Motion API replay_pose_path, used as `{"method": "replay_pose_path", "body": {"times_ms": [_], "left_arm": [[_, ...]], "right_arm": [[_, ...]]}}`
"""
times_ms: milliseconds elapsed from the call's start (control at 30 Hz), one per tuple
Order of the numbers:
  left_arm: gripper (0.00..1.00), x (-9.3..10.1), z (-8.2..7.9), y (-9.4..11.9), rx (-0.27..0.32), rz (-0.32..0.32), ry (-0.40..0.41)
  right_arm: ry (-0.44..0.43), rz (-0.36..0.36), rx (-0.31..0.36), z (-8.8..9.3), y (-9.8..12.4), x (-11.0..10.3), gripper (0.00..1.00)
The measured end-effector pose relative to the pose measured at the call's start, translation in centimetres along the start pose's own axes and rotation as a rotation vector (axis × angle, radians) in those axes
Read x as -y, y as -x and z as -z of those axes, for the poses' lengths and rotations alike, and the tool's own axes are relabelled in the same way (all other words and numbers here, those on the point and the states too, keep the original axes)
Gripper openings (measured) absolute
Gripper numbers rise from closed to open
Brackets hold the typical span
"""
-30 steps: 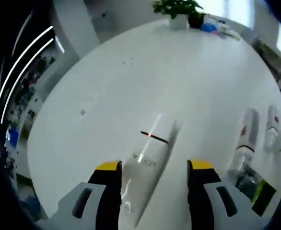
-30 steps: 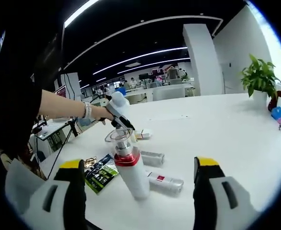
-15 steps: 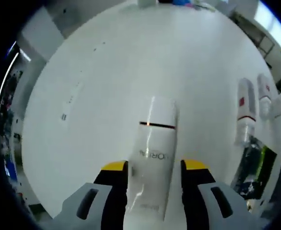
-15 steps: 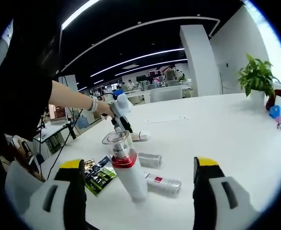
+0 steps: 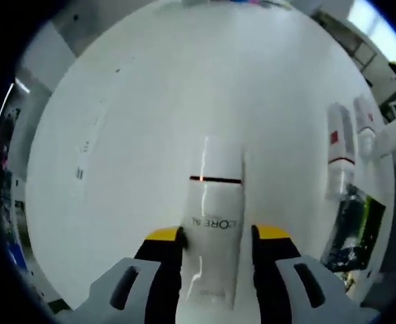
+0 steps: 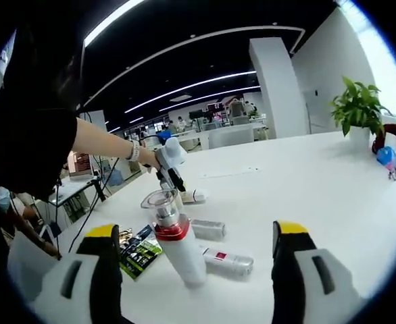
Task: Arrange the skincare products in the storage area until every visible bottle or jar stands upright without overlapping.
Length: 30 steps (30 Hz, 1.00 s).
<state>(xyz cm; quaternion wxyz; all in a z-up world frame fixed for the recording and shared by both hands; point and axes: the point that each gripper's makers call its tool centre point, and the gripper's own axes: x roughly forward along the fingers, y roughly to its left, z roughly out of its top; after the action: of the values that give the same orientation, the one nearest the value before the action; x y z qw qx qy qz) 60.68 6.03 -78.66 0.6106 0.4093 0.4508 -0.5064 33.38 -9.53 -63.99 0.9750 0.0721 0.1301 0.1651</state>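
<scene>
In the left gripper view my left gripper (image 5: 215, 236) is shut on a white L'Oreal tube (image 5: 213, 209), which points away along the white table (image 5: 151, 101). The right gripper view shows that gripper (image 6: 173, 177), held by a person's hand, low over the table with the tube (image 6: 192, 196) lying under it. My right gripper (image 6: 196, 231) stands open and holds nothing. Ahead of it a white bottle with a red collar and clear cap (image 6: 176, 244) stands upright. A silver bottle (image 6: 208, 229) and a white bottle with a red label (image 6: 229, 260) lie on their sides beside it.
A dark printed leaflet (image 6: 140, 250) lies left of the upright bottle, also seen as the leaflet (image 5: 350, 226). A potted plant (image 6: 359, 108) and a blue item (image 6: 389, 160) sit at the table's far right. Office desks stand beyond the table.
My left gripper's jaws have shut on the white tube and its view has tilted down over the table. My right gripper has stayed open with hardly any shift.
</scene>
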Motion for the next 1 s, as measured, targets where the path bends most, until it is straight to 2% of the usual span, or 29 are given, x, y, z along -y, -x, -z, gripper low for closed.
{"method": "replay_pose_path", "body": {"times_ms": [67,167,200,333,400,433,500,633,700,767,833,933,967,1000], "left_arm": [[0.38,-0.1,0.1,0.0,-0.002,0.001,-0.003],[0.3,0.8,0.1,-0.2,-0.016,0.054,0.017],[0.3,0.2,0.1,-0.1,-0.011,0.023,0.012],[0.29,0.0,0.4,0.0,-0.024,-0.007,0.064],[0.28,0.8,0.3,0.2,-0.024,-0.036,0.036],[0.27,0.7,0.5,0.2,-0.028,-0.056,0.05],[0.26,2.2,0.1,0.7,-0.024,-0.092,0.057],[0.25,2.6,0.1,1.1,-0.011,-0.149,0.088],[0.25,1.7,0.2,1.1,-0.005,-0.166,0.101],[0.24,1.7,0.1,1.1,-0.004,-0.18,0.107],[0.23,2.6,0.1,1.2,-0.014,-0.194,0.1],[0.23,2.8,0.1,1.2,-0.028,-0.172,0.088],[0.23,3.0,0.0,1.2,-0.031,-0.17,0.085],[0.23,3.3,0.0,1.3,-0.033,-0.176,0.085]], "right_arm": [[-0.001,0.0,0.005,-0.1,0.0,0.0,0.94],[-0.004,0.001,0.012,-0.2,0.0,0.1,0.94],[-0.007,-0.001,0.014,-0.2,0.0,0.0,0.94],[-0.006,0.0,0.019,-0.3,-0.1,0.0,0.93],[-0.005,0.003,0.019,-0.3,-0.1,0.0,0.93],[-0.005,0.002,0.02,-0.3,-0.2,0.0,0.93],[0.0,0.001,0.021,-0.4,-0.2,0.0,0.93],[-0.002,-0.003,0.026,-0.5,-0.2,0.0,0.93],[0.002,0.0,0.029,-0.5,-0.2,0.0,0.93],[0.002,-0.003,0.028,-0.5,-0.2,0.0,0.92],[0.007,-0.001,0.026,-0.5,-0.3,0.0,0.92],[0.006,0.004,0.027,-0.5,-0.3,0.1,0.92],[0.016,0.041,0.02,-0.5,0.1,0.8,0.92],[0.012,0.035,0.023,-0.6,0.3,0.6,0.92]]}}
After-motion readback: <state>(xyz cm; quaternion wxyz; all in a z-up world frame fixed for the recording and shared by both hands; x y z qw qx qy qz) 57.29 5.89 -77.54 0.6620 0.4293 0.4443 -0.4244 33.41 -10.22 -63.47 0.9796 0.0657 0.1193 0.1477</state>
